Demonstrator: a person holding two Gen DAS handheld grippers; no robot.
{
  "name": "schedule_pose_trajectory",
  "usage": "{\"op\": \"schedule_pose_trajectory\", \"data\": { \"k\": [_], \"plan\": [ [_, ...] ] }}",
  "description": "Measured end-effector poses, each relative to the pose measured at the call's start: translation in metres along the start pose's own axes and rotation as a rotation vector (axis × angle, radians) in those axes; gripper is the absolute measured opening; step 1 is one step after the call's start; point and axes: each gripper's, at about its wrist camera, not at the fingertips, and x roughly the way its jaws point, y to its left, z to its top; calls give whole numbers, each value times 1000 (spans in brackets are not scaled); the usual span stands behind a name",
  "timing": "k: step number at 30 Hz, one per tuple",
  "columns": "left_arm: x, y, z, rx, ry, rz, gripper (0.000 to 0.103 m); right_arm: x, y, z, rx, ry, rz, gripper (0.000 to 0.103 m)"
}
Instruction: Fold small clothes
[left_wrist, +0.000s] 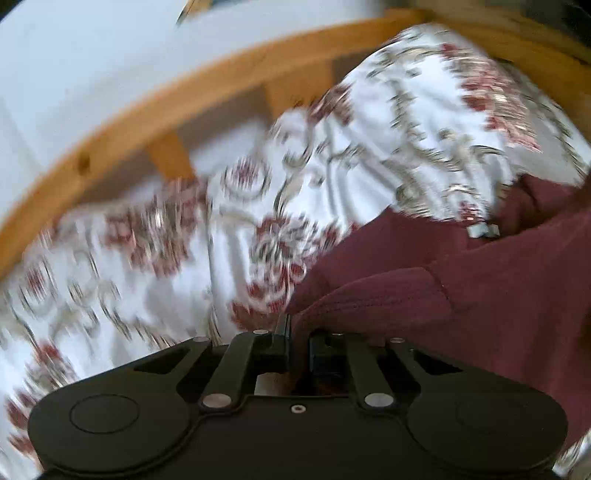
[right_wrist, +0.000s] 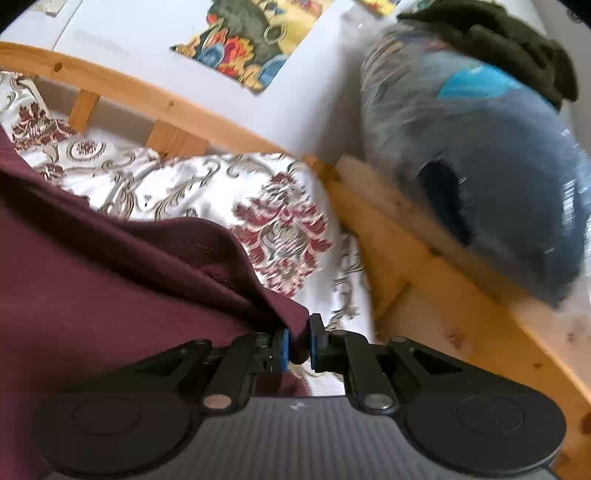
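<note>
Wooden bed rails (right_wrist: 192, 107) frame a floral bedspread (right_wrist: 207, 184) under a maroon garment (left_wrist: 480, 295), stretched between the left gripper (left_wrist: 297, 343) and right gripper (right_wrist: 298, 343), both clamped on its edge. Only the right view shows a bright poster (right_wrist: 251, 40) and a blurred blue bundle (right_wrist: 498, 192), possibly clothes.

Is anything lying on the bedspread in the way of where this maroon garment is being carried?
Nothing visible. Both the left gripper and right gripper are shut on the maroon garment, and the patterned bedspread beyond it looks bare up to the wooden frame.
</note>
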Motion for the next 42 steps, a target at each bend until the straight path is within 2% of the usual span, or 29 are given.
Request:
{"op": "schedule_pose_trajectory", "data": {
  "k": [4, 8, 12, 14, 15, 17, 19, 20, 22, 24, 25, 29, 33, 35, 37, 38, 40, 42],
  "plan": [
    [22, 12, -5, -112, 61, -44, 11, 9, 8, -9, -8, 5, 22, 14],
    [28, 13, -3, -139, 54, -68, 11, 14, 6, -16, 40, 19, 40, 14],
    [34, 13, 6, -161, 53, -81, 12, 9, 1, -23, 92, -13, 29, 16],
    [38, 14, 9, -175, 64, -86, 13, 8, -2, -25, 114, -19, 33, 19],
    [38, 15, 10, -175, 67, -91, 15, 9, -3, -24, 120, -17, 28, 25],
    [38, 16, 12, -163, 61, -89, 22, 9, -7, -24, 152, -11, 19, 30],
    [35, 19, 12, -160, 35, -74, 35, 9, -14, -24, 193, -7, 21, 51],
    [33, 21, 11, -162, 19, -70, 39, 8, -19, -24, 218, -12, 22, 55],
    [31, 28, 10, -184, -2, -93, 59, 5, -26, -24, 251, -30, 33, 63],
    [28, 36, 7, -225, -12, -134, 70, 1, -30, -25, 264, -42, 48, 70],
    [26, 39, 5, -239, -18, -143, 73, 0, -32, -25, 271, -49, 59, 74],
    [17, 45, -10, -240, -54, -158, 85, -1, -35, -28, 308, -47, 116, 80],
    [13, 48, -37, -233, -77, -200, 85, 2, -34, -29, 346, -23, 147, 82],
    [15, 49, -50, -245, -77, -210, 80, 1, -32, -29, 350, -16, 160, 82],
    [17, 50, -61, -272, -67, -240, 65, -2, -29, -29, 348, -16, 182, 82],
    [19, 51, -65, -287, -58, -258, 61, -4, -28, -29, 348, -19, 207, 81],
    [19, 51, -72, -306, -39, -295, 49, -9, -25, -30, 348, -35, 260, 69],
    [19, 49, -76, -295, -24, -310, 49, -12, -20, -28, 328, -44, 291, 59]
  ]
}}
